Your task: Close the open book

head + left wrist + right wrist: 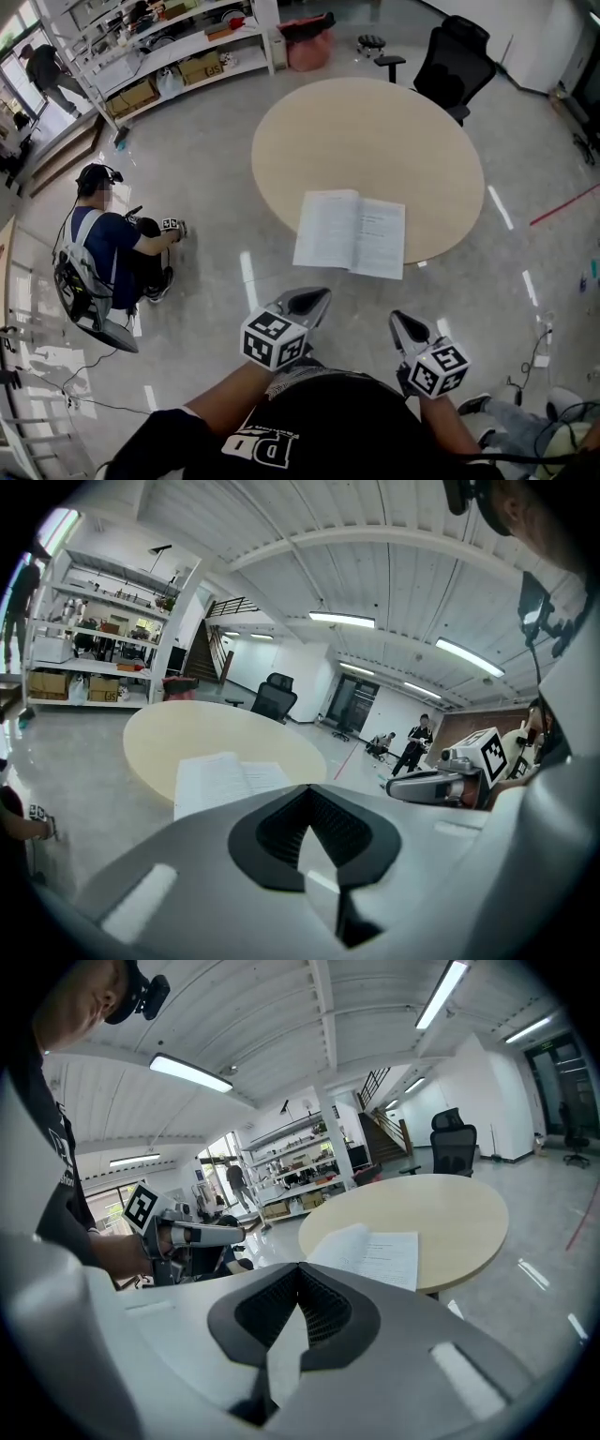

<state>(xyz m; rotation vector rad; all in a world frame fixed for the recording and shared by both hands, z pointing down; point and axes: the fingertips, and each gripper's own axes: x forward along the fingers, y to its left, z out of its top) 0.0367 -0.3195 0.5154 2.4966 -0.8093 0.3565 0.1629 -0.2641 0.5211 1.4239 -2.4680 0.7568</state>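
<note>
Cardboard boxes [200, 66] sit on the shelves [169, 54]. The book [350, 233] lies open, pages up, on the round table [375, 131] — our left gripper [319, 295] and right gripper [398, 320] are both pinched closed, empty.

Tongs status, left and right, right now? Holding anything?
Left tongs: closed, nothing between them.
Right tongs: closed, nothing between them.

We wear a black short-sleeved T-shirt [356, 422] with white lettering [267, 448] across the chest. Our left gripper [307, 302] and right gripper [405, 330] have smooth grey shells that taper to a point, with black ribbed pads inside. Each carries a white cube [274, 339] printed with black square markers.
</note>
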